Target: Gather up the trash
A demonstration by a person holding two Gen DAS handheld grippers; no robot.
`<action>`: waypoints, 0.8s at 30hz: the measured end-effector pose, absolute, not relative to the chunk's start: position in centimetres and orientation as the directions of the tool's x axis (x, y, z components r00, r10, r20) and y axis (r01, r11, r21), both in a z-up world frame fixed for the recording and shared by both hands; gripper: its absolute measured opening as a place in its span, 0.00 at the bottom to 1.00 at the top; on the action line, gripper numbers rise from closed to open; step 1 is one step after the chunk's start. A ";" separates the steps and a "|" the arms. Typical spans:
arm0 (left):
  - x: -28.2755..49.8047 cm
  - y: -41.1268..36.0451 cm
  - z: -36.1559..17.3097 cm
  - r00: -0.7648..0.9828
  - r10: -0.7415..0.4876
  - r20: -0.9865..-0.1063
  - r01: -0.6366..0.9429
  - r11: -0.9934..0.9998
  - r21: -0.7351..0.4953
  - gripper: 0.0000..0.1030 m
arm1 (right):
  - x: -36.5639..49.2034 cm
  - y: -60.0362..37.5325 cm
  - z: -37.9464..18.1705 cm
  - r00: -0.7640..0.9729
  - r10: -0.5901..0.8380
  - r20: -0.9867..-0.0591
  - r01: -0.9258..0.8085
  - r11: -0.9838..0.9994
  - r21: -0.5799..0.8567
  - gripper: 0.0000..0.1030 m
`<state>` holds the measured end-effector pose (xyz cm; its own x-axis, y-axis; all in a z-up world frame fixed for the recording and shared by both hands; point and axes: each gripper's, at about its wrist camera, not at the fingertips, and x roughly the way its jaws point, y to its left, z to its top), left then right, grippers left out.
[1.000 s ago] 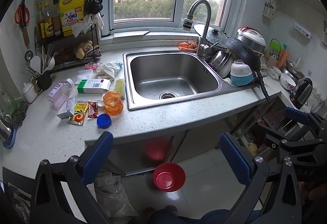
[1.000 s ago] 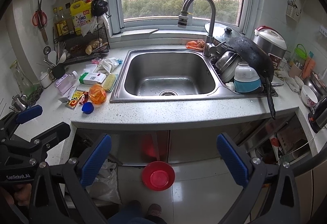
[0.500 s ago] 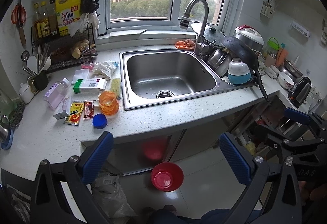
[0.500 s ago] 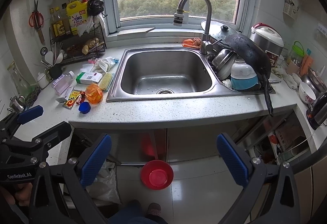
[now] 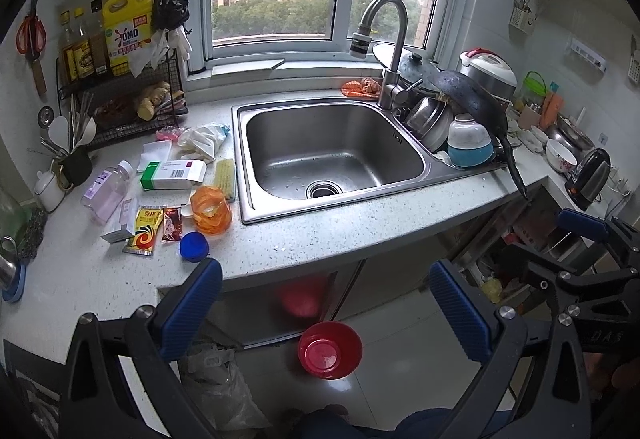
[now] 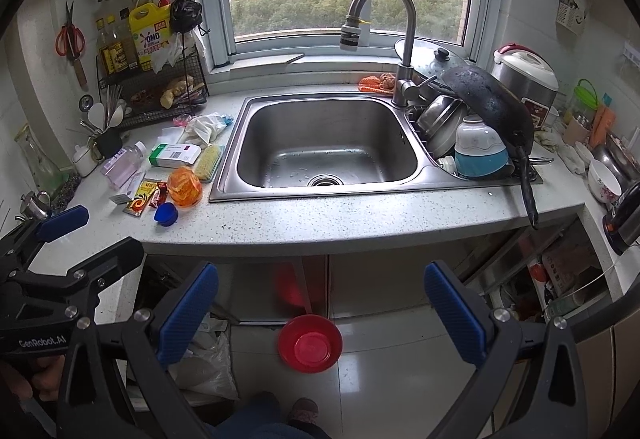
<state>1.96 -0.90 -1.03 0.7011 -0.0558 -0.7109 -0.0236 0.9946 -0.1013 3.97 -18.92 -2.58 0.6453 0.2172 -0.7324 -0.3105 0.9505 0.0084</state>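
Note:
Trash lies on the counter left of the sink: an orange plastic cup (image 5: 211,210) on its side, a blue cap (image 5: 193,246), yellow and red sauce packets (image 5: 144,229), a green-and-white box (image 5: 173,175), a clear pink bottle (image 5: 106,191) and crumpled tissue (image 5: 204,141). The same pile shows in the right wrist view, with the cup (image 6: 184,187) and cap (image 6: 166,214). A red bowl (image 5: 330,349) sits on the floor below. My left gripper (image 5: 324,311) and right gripper (image 6: 320,309) are both open and empty, held in front of the counter edge.
A steel sink (image 5: 332,155) with a tall faucet (image 5: 384,39) fills the middle. Stacked pans and bowls (image 5: 464,127) crowd its right side. A wire rack (image 5: 120,99) with bottles stands at the back left. A white plastic bag (image 6: 208,363) lies on the floor.
Both grippers have moved slightly, so the counter and sink sit a little differently in view. Both stay open and empty. Nothing on the counter has moved.

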 end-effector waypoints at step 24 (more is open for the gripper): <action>11.6 14.1 -1.3 0.648 0.110 -0.753 -0.224 0.973 -0.051 1.00 | 16.8 -6.8 -3.2 0.524 0.396 -0.754 -0.584 0.812 0.020 1.00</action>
